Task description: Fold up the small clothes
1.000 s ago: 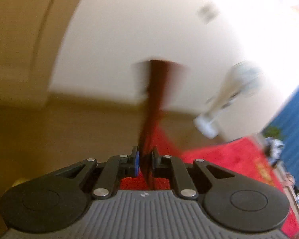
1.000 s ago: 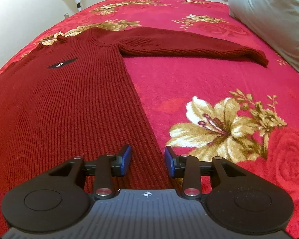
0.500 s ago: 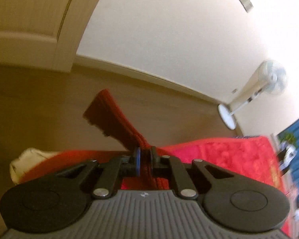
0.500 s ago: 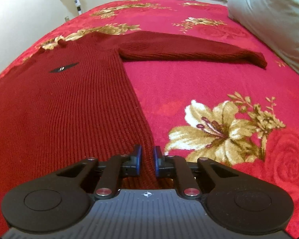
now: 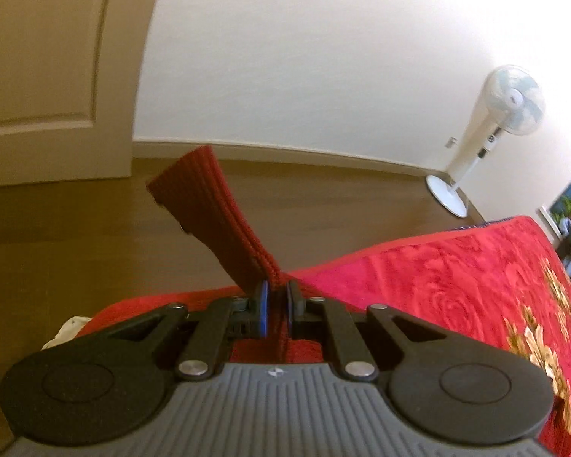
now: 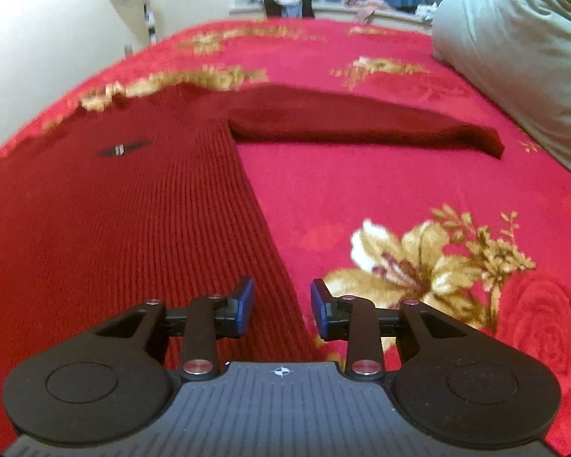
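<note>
Left tongs [image 5: 276,306] pinch the sweater's sleeve [image 5: 217,209], cuff raised past the bed edge. Right tongs [image 6: 281,306] gape wide (gripping nothing) over the sweater [image 6: 133,209], flat on the bed [image 6: 399,190].

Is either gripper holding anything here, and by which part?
The left gripper is shut on the sweater's sleeve, short of the cuff. The right gripper is open, holding nothing, above the sweater's side edge.

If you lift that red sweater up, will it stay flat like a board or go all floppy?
Probably floppy. The sweater is a soft ribbed knit lying limp on the bedspread, and the sleeve pinched in the left gripper already bends over past the fingers. It likely grips well too, since the ribs look rough, not slippery.
</note>
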